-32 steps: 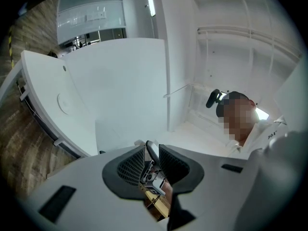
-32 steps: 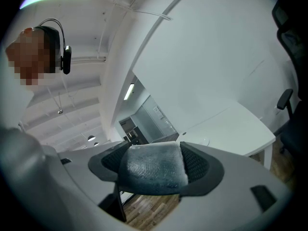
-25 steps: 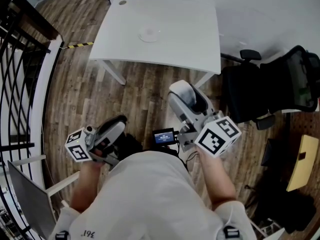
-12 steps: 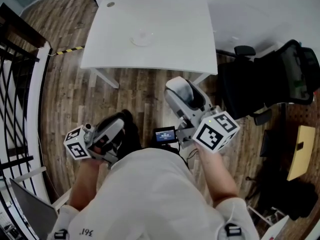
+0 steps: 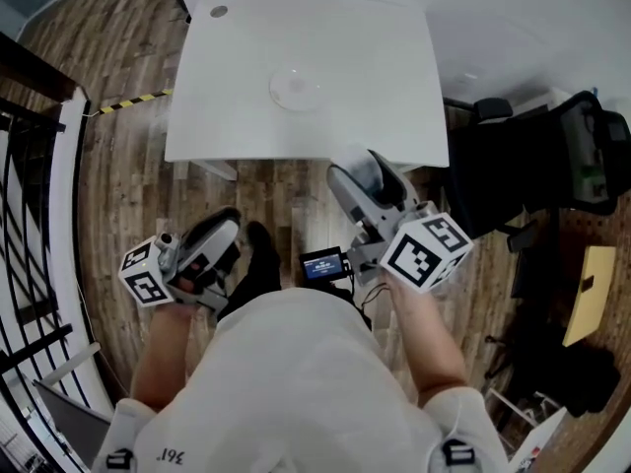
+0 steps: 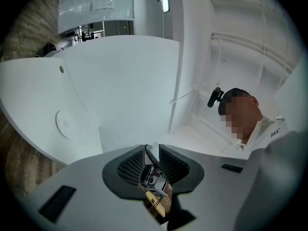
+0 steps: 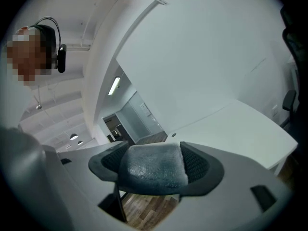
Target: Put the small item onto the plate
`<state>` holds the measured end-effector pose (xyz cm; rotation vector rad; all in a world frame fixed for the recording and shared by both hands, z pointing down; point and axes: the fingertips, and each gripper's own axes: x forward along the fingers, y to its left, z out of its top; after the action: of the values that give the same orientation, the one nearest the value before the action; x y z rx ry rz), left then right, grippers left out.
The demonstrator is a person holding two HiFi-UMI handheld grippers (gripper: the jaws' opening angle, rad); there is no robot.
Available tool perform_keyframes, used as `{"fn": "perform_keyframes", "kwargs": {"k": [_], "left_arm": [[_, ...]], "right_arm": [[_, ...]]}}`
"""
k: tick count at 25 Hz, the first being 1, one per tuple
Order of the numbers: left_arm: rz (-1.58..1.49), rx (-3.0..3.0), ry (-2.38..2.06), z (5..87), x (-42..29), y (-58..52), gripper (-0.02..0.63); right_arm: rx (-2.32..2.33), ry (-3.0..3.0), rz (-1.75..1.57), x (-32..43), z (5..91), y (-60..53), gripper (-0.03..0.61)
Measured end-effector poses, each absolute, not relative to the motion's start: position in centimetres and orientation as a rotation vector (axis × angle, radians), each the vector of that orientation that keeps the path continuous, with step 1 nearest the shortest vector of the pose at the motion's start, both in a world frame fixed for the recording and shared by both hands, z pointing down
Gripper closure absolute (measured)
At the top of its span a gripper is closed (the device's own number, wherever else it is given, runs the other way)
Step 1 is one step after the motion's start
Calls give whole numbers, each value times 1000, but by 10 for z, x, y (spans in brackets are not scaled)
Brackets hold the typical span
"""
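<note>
Shirt (image 5: 296,382): white cloth, the person's torso, filling the bottom of the head view.
Left tool (image 6: 152,148): matte grey shell, black ribbed pads. The jaws are drawn almost together with only a thin slit between them, and nothing is held. It is carried low at the person's left, over the floor.
Left marker cube (image 5: 145,275): white, with black square print, at the rear of the left tool.
Right tool (image 7: 154,161): same grey shell and ribbed black pads, with the jaws clamped on the small item. It is carried at the person's right, its tip near the worktop's near edge in the head view.
Small item (image 7: 155,168): grey block with rounded corners and a pebbled, sponge-like surface. It fills the gap between the right tool's pads and is well apart from the plate.
Right marker cube (image 5: 427,252): white, with black square print.
Small screen (image 5: 323,265): black casing with a lit blue face, between the two tools.
Floor (image 5: 281,190): wood planks, brown-grey grain.
Worktop (image 5: 375,77): smooth white rectangular slab on white legs, ahead of both tools.
Plate (image 5: 275,91): round, shallow, pale, hard to tell from the worktop. It sits near the worktop's middle, and the small item is not on it.
Grey disc (image 5: 218,11): small and round, at the far left corner of the worktop.
Office chair (image 5: 503,180): black, to the right of the worktop.
Striped tape (image 5: 128,101): yellow and black, on the floor left of the worktop.
Railing (image 5: 30,215): black bars along the left edge.
</note>
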<state>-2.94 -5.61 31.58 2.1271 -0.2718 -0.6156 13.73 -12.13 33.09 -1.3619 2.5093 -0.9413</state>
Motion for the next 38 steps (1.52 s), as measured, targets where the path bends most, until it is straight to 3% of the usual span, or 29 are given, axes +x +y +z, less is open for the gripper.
{"fn": "perform_keyframes", "kwargs": {"k": [13, 33, 38], "left_arm": [[-562, 2093, -240, 327, -115, -164, 538], [-562, 2077, -305, 342, -122, -168, 538], [-539, 2069, -336, 350, -95, -175, 538]], "right_arm": [[-1497, 2464, -994, 58, 350, -217, 261], [-1505, 2497, -1035, 52, 374, -230, 261], [-1483, 2514, -1066, 73, 383, -236, 261]]}}
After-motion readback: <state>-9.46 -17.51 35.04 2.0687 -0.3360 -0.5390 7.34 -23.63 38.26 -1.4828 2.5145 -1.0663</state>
